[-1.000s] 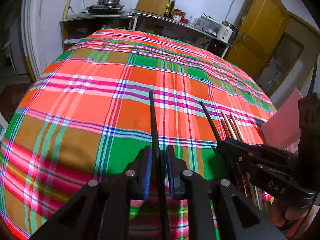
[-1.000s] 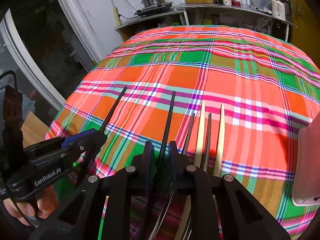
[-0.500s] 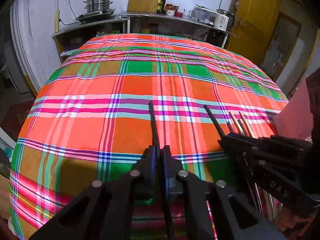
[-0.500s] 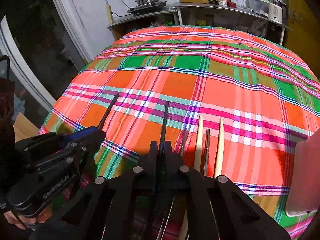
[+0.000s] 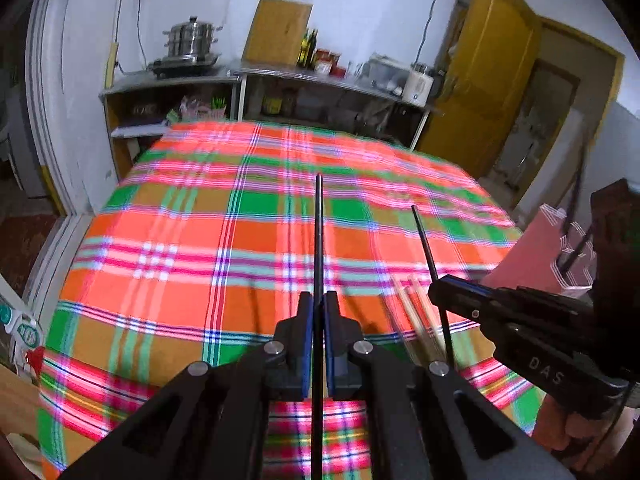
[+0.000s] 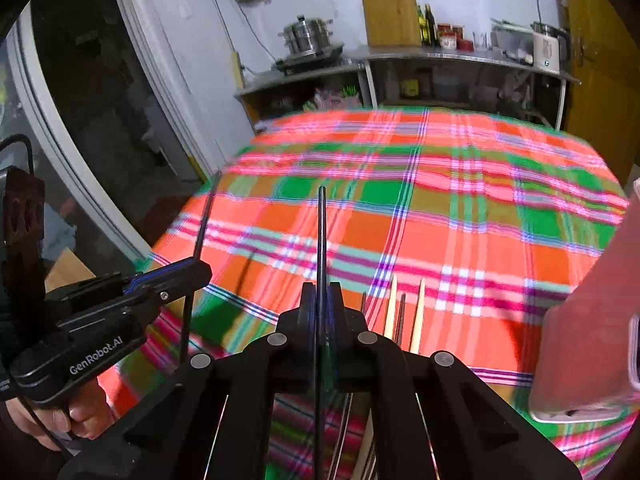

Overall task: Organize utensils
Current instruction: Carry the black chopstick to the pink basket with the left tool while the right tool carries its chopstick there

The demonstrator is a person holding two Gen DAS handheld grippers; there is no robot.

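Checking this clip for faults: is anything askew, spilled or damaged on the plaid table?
Nothing stands out. Each gripper, left and right, grips one black chopstick; the remaining chopsticks lie together on the tablecloth.

The right gripper (image 6: pixel 320 300) clamps a black chopstick (image 6: pixel 321 236) pointing straight ahead; pale chopsticks (image 6: pixel 418 320) lie just right on the plaid cloth (image 6: pixel 480 216).

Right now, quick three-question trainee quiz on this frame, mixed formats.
1. True or false: the left gripper is shut on a thin black chopstick.
2. The right gripper holds: A) pale wooden chopstick B) thin black chopstick C) nothing.
3. Fill in: the pale wooden chopsticks lie on the ____ tablecloth.

Key: 1 true; 2 B; 3 plaid.
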